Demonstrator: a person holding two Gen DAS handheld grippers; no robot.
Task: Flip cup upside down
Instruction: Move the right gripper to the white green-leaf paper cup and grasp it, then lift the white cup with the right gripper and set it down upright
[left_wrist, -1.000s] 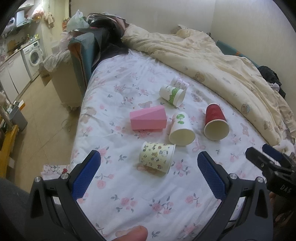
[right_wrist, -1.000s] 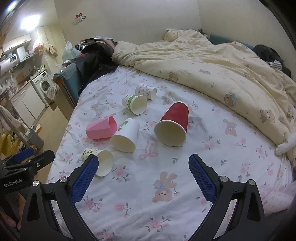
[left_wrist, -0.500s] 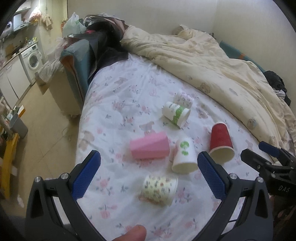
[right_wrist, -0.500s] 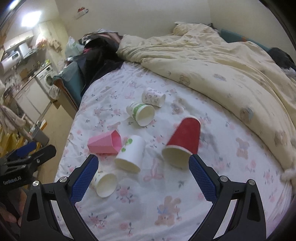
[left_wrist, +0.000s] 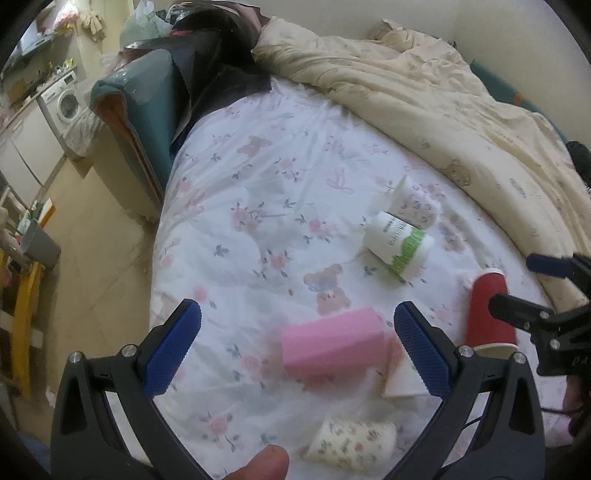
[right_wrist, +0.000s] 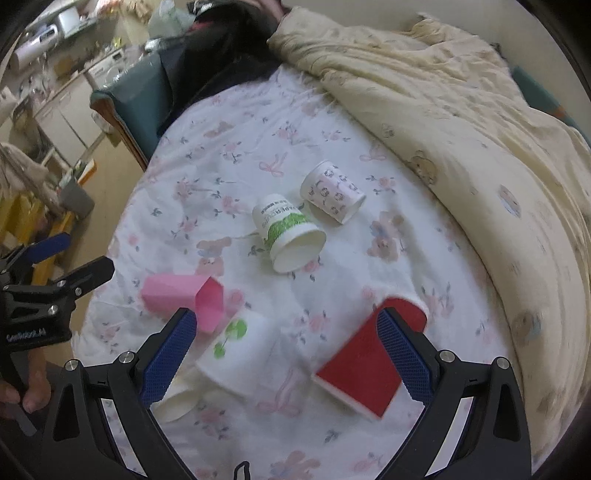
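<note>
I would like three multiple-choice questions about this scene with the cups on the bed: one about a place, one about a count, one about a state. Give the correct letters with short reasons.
1. Where does the pink cup lie relative to the red cup, in the right wrist view?
A. to its left
B. to its right
C. stacked inside it

2. How many cups are on the bed sheet?
A. three
B. six
C. nine

3. What is the state of the right tongs?
A. shut on the red cup
B. open, holding nothing
C. shut on the pink cup

Answers:
1. A, the pink cup is at the left, with the white cup with a green leaf print between them.
2. B, pink, red, leaf print, green-banded cup, patterned cup and floral cup.
3. B, the blue pads stand wide apart above the cups.
</note>
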